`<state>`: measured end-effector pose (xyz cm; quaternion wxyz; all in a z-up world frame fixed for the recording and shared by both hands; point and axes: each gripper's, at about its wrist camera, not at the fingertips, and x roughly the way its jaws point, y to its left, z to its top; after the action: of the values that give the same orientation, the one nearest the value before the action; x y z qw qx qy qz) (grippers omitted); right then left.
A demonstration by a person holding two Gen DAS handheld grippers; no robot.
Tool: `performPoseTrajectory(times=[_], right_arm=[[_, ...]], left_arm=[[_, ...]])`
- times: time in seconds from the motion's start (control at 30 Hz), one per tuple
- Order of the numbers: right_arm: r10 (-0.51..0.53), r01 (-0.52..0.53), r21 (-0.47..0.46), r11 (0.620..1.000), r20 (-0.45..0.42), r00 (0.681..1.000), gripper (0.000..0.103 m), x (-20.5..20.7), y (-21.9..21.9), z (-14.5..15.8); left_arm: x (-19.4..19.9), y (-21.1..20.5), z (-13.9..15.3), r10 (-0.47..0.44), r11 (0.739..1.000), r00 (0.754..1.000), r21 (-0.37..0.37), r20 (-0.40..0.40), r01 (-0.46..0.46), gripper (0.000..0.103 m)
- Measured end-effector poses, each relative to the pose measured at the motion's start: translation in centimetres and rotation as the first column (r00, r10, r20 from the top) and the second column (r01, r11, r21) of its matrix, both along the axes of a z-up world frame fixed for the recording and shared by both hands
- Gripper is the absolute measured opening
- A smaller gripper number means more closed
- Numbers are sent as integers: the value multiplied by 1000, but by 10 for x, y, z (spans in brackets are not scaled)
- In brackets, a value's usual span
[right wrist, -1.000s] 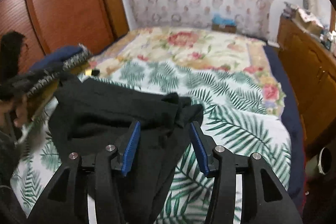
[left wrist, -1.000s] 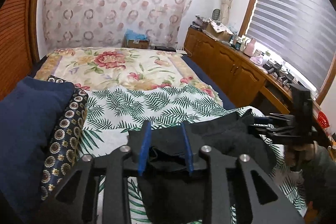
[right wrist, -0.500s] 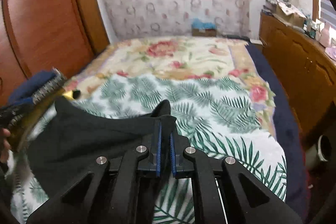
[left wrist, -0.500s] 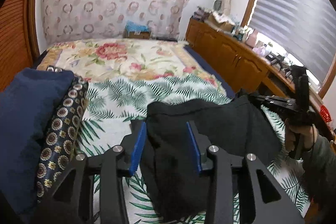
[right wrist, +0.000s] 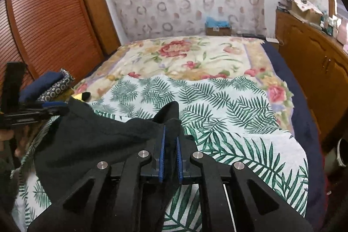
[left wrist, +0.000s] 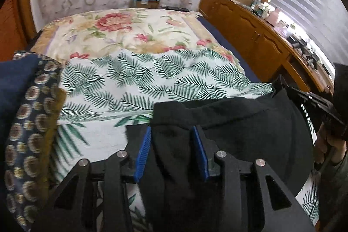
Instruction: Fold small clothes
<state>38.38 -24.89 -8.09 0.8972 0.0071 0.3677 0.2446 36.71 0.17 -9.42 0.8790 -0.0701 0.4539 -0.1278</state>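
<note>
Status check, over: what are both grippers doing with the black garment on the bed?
Right gripper shut on black garment. Left gripper clamped on its other bunched edge. Garment spread between them over the leaf-print sheet. Nothing in the way.

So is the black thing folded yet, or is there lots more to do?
Not yet. A pile of clothes already sits at the bed's left side, though I can't tell how neatly. In hand: both grippers hold the black garment; the right gripper is pinched shut on one corner, and the left gripper has bunched cloth between its pads. It hangs loose over the leaf-print cover, so its folding is left.
</note>
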Motion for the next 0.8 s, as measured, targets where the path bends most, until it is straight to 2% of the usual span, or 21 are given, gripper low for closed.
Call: performPoseTrajectory(times=[0.03,0.07,0.1,0.2,0.33,0.47,0.5,0.53,0.57,0.6,0.63,0.67,0.73,0.8], right_arm=[[3,-3,3,1000,2,1000,5,0,-1,0],[8,-8,7,1000,4,1000,5,-1,-1,1],[14,-14,10,1000,3,1000,5,-1,0,1],[25,-25,12,1000,24,999,5,-5,1,2],[-4,1,46,999,75,997,5,-11,-4,15],[-5,4,24,1000,63,998,7,-10,3,16],[-7,6,16,1000,59,998,14,-10,4,15],[-14,14,-3,1000,51,999,18,-10,7,14],[-11,12,-12,1000,44,999,29,-9,7,13],[3,-2,-22,1000,30,1000,45,-9,9,12],[5,-4,-24,1000,27,1000,54,-10,8,12],[4,-3,-25,1000,28,1000,67,-11,8,11],[16,-16,-30,999,17,1000,79,-11,10,10],[34,-34,-41,999,-3,999,80,-12,14,5]], left_arm=[[-3,-1,1,-10,1000,1000,-10,22,10,30],[-6,0,5,-17,1000,999,-15,42,17,10],[-11,1,10,-15,1000,997,-13,71,16,4],[-24,13,29,42,999,985,-25,165,-38,3],[-19,24,25,68,998,986,-6,151,-68,3],[-14,22,13,75,996,990,40,120,-81,11],[-14,22,11,77,995,990,51,115,-83,15],[-14,22,11,75,995,991,60,107,-82,17],[-14,22,10,70,995,993,67,99,-77,20],[-15,22,9,67,995,994,70,90,-73,24],[-16,23,8,66,994,994,75,82,-73,28],[-18,24,7,68,994,995,78,77,-74,30],[-22,26,3,69,995,996,73,60,-73,32],[-22,28,-1,74,995,996,67,47,-77,36]])
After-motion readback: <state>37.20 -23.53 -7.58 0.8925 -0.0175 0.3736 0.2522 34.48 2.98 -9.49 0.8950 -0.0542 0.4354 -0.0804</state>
